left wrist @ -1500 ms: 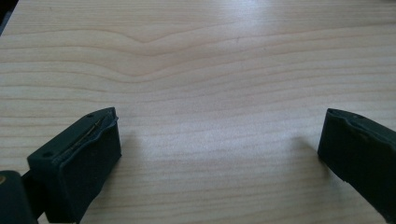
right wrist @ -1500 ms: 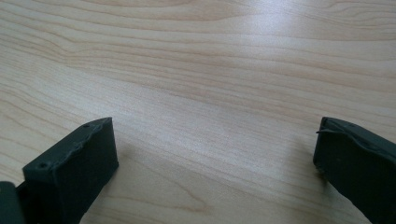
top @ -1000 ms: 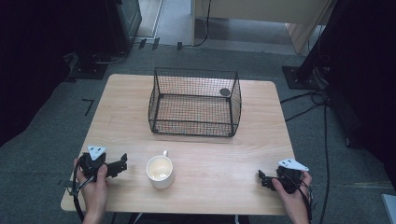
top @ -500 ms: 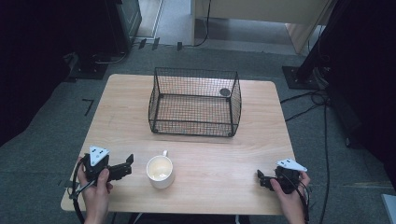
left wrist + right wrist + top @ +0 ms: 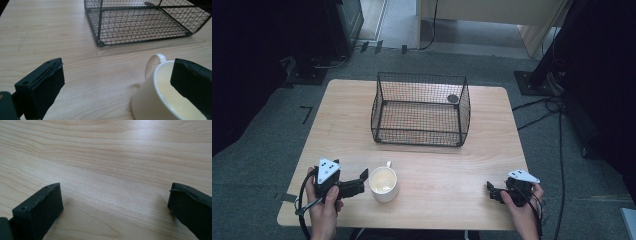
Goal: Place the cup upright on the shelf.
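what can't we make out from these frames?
- Cup: its base is cut off by the bottom edge of the left gripper view, and a jaw covers part of the rim.
- Small dark object in the wire basket: too small to identify in the high view.

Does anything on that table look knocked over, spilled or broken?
Nothing stands out. The white cup stands upright on the wooden table, with no spill around it. The wire basket sits squarely and undamaged. The left claw is beside the cup, open.
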Action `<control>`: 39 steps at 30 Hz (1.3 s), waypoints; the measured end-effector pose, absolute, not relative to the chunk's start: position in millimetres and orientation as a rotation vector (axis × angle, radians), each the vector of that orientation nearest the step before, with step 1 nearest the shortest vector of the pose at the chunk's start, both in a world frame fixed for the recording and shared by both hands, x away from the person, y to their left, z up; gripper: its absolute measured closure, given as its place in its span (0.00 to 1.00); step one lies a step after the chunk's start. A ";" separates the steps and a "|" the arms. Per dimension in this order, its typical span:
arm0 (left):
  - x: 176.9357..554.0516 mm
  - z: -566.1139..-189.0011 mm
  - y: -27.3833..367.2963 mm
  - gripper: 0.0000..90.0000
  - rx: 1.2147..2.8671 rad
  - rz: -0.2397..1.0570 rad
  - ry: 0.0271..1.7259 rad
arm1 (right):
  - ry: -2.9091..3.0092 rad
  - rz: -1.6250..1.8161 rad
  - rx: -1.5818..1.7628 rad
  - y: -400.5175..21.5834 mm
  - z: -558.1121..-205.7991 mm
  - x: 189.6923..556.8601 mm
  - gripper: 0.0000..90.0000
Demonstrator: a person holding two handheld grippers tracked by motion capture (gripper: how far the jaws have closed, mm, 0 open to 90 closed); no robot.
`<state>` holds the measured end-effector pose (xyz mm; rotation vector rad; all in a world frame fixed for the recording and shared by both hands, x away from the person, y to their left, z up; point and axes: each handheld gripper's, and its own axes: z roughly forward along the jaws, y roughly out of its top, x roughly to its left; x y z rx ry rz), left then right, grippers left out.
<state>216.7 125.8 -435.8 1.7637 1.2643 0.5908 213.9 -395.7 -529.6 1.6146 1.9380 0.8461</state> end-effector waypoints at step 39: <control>195.0 -469.6 63.5 0.00 1.854 0.493 1.201 | 1.938 0.846 1.615 -395.8 -529.6 213.9 0.00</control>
